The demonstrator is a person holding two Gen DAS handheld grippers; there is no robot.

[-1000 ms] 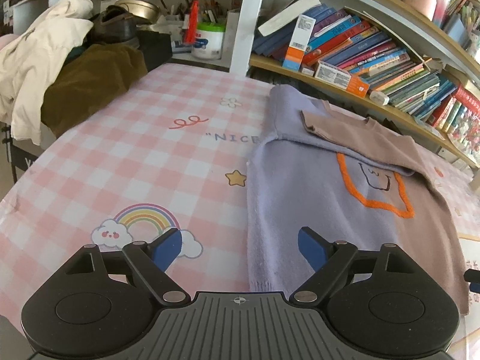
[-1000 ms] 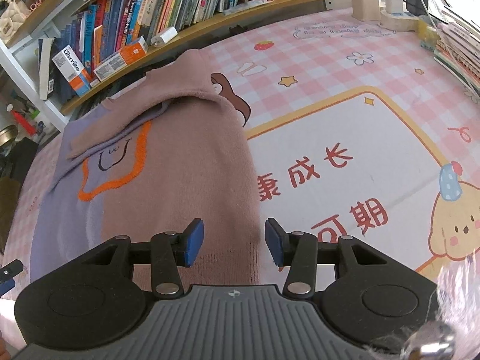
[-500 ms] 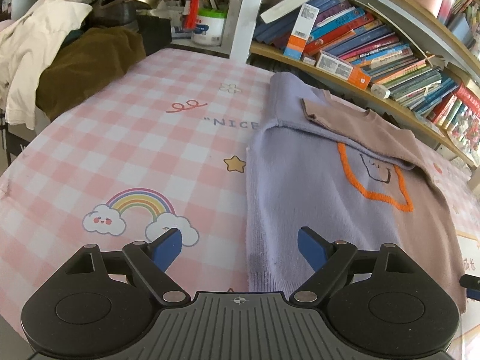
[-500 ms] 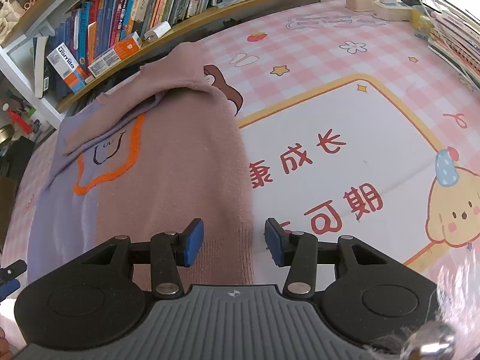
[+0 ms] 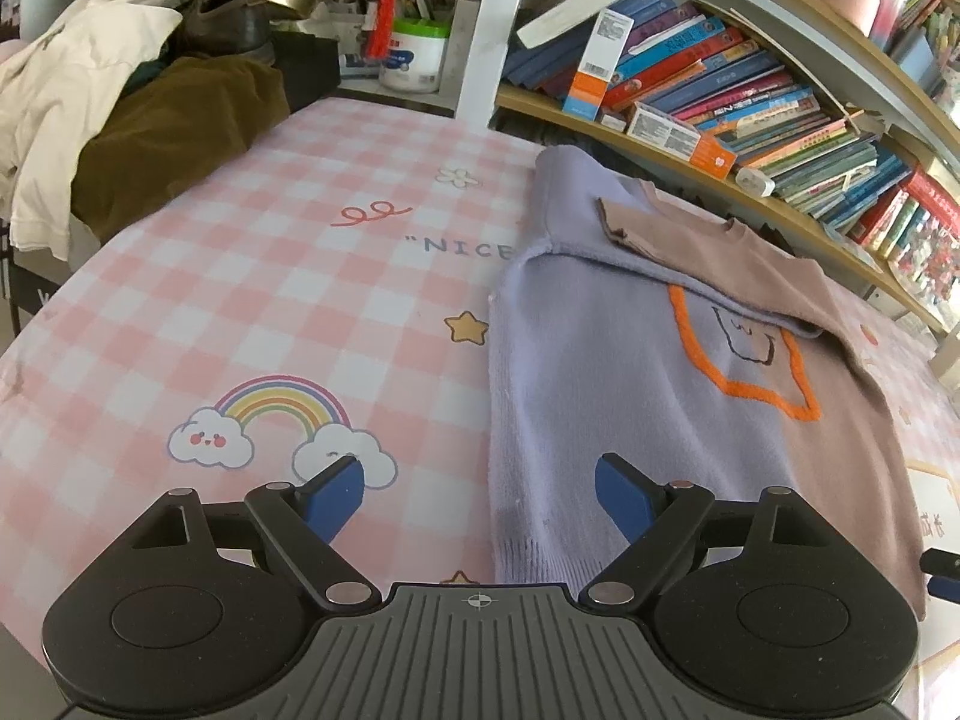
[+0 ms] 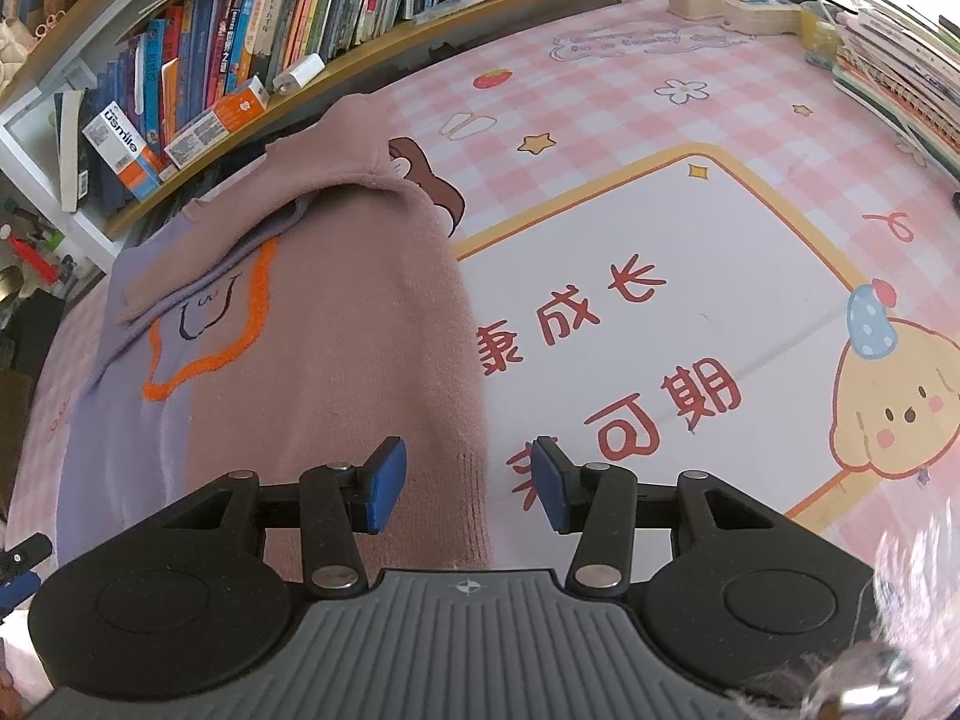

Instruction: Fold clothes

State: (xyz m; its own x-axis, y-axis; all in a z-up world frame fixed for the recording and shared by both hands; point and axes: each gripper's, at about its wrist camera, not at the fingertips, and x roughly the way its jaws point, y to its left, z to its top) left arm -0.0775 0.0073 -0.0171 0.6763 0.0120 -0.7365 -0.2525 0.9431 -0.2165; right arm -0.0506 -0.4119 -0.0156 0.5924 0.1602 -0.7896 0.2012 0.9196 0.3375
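You have 1 sweater (image 5: 606,396) laid out in front of you — 2 colours on it, lilac and dusty pink, with 1 orange outline (image 5: 744,360) stitched on the chest. You hold 2 grippers: the left gripper (image 5: 480,495) and the right gripper (image 6: 471,480), each with 2 blue pads. Under it all lies 1 pink checked tablecloth (image 5: 240,312), printed with 1 rainbow (image 5: 282,414) between 2 clouds, and 1 puppy cartoon (image 6: 888,402) on your right side. At the far left you see 1 heap of clothes (image 5: 120,120) — at least 2 garments, 1 cream and 1 brown. The books (image 6: 252,42) are too many to count.
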